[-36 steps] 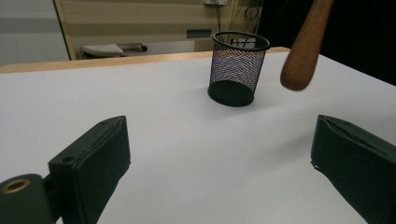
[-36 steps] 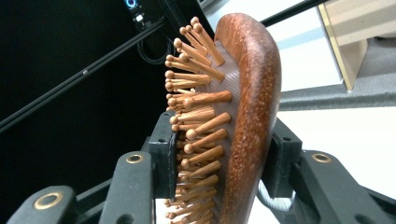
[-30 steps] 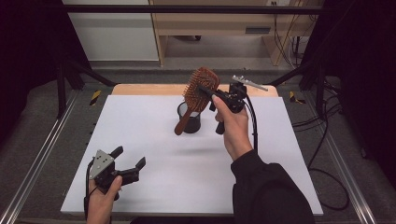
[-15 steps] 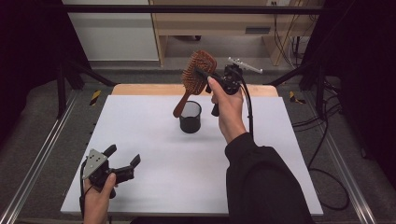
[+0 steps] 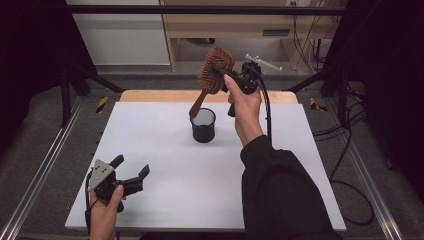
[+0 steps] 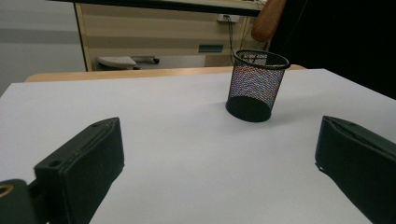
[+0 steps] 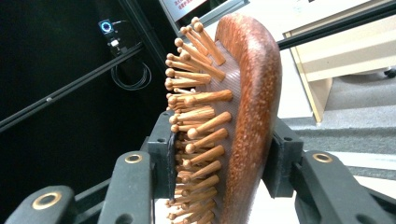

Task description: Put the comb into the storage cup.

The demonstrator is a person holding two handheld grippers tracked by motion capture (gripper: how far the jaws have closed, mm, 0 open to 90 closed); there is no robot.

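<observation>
Above the table's far edge, the right gripper (image 5: 231, 79) clamps the wooden hairbrush (image 5: 214, 72) by its head, one jaw on the bristles, one on the back; handle slants down toward the mesh cup (image 5: 203, 125), its tip just over the rim. The cup stands mid-table toward the far edge. Step looks like lifting the brush clear: raise straight, keep the grip firm since the bristles give, don't snag the rim or tip the cup. Left gripper (image 5: 131, 175) rests near the left front corner, jaws wide, holding nothing.
</observation>
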